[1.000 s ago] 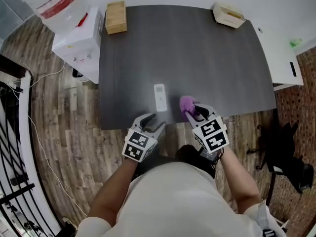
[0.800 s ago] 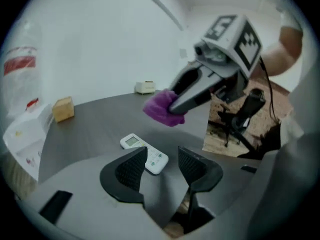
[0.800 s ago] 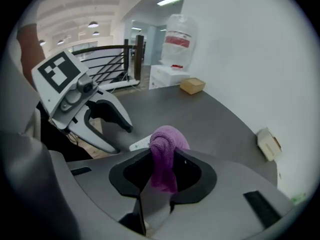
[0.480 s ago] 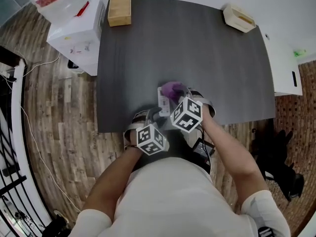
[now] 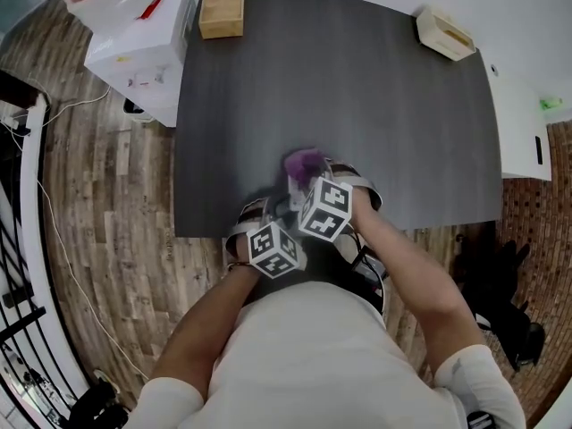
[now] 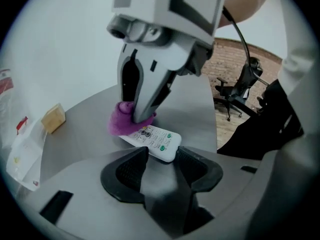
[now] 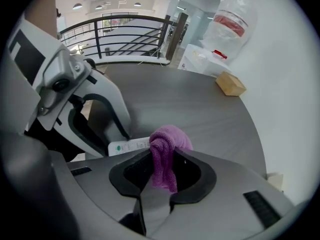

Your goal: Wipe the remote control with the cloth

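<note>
Change since earlier: both grippers have closed in on the remote (image 6: 155, 141); a second ago I had them apart at the table's front edge, one on each side of it.
Right gripper (image 7: 162, 159): jaws clamped on the purple cloth (image 7: 167, 144), pointing steeply down over the far half of the remote.
Cloth: bunched into a wad that hangs between the jaws; its lower end sits on the far end of the remote and on the table (image 5: 357, 88) just past it.
Left gripper (image 6: 162, 159): jaws apart, with the near end of the remote at their tips; I see no squeeze on it.
Remote: white, flat on the dark table, buttons up, near the front edge; in the head view the two grippers cover most of it.
Grippers, relative: close together, and their marker cubes nearly touch in the head view.
Background: wooden box (image 5: 222, 5) at the far left corner of the table, pale tray (image 5: 444, 32) at the far right, both well apart from my work.
</note>
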`<state>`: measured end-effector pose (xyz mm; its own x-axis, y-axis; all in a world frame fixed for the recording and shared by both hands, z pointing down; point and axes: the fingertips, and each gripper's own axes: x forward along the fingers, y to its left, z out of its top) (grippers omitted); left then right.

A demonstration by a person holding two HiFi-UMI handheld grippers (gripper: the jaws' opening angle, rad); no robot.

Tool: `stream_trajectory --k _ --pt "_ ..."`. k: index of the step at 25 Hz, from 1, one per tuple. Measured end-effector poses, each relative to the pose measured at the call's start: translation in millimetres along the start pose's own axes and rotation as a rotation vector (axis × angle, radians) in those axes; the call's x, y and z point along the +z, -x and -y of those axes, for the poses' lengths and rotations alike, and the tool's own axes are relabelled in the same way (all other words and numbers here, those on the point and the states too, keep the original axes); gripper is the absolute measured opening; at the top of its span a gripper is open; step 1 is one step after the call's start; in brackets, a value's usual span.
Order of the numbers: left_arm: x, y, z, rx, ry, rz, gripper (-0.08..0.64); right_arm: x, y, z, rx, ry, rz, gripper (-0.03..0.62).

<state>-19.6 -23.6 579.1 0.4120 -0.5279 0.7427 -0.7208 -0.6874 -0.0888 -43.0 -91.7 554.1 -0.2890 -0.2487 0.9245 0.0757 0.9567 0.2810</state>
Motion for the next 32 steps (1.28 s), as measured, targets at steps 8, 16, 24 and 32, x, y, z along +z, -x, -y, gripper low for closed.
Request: stream_trajectory --k 8,16,24,32 --pt "-3.8 -3.1 -1.6 -0.021 0.099 0.008 0.216 -8.2 15.9 -29.7 0.027 -0.075 0.016 0.110" --pt "-8.3 -7.7 -5.6 -0.055 0.171 0.002 0.255 -10.9 25.0 -58.5 0.060 -0.103 0.023 0.109" --pt "-9.0 -9.2 -7.1 -0.065 0.196 -0.006 0.261 -20.3 30.5 -65.1 0.184 -0.300 0.033 0.110" --pt "-9.7 -10.0 -7.4 -0.072 0.206 -0.013 0.261 -16.4 49.7 -73.6 0.301 -0.457 0.122 0.110"
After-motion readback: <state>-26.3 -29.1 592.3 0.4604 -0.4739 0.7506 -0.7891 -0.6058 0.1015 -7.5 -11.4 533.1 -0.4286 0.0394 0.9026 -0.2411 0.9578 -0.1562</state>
